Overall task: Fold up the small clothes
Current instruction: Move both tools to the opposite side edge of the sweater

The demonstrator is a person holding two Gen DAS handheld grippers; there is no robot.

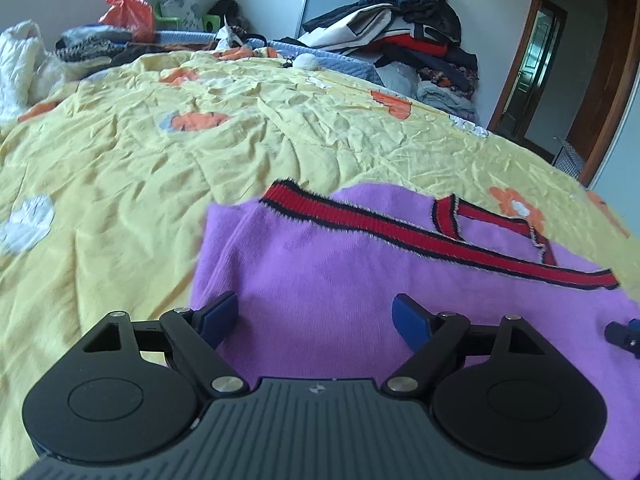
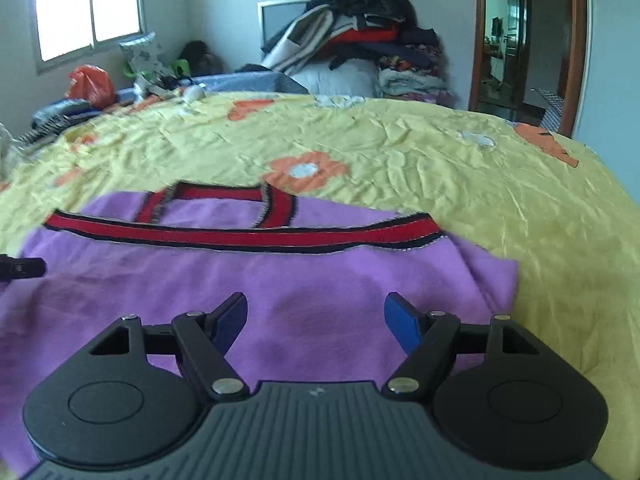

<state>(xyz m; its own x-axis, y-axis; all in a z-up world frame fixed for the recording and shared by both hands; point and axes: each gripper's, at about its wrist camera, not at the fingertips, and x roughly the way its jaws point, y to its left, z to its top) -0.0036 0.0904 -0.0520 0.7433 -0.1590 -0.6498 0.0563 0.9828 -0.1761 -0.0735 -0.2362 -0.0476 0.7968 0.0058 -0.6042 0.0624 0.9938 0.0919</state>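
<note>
Lying flat, purple sweater (image 2: pixel 280 280), red-and-black striped trim (image 2: pixel 240 236), folded

I am looking at one garment: a purple knit sweater (image 1: pixel 360 280) lying flat on the yellow flowered bedspread (image 1: pixel 160 160). It is lying folded, with a red band trimmed in dark edging (image 1: pixel 400 232) running across its far side. A second red strip (image 1: pixel 446 216) is crossing behind that band, forming a loop shape in the right wrist view (image 2: pixel 224 200). The sweater's left edge (image 1: pixel 216 256) is showing a soft rolled fold; its right edge (image 2: pixel 500 280) is bunching slightly.
</note>
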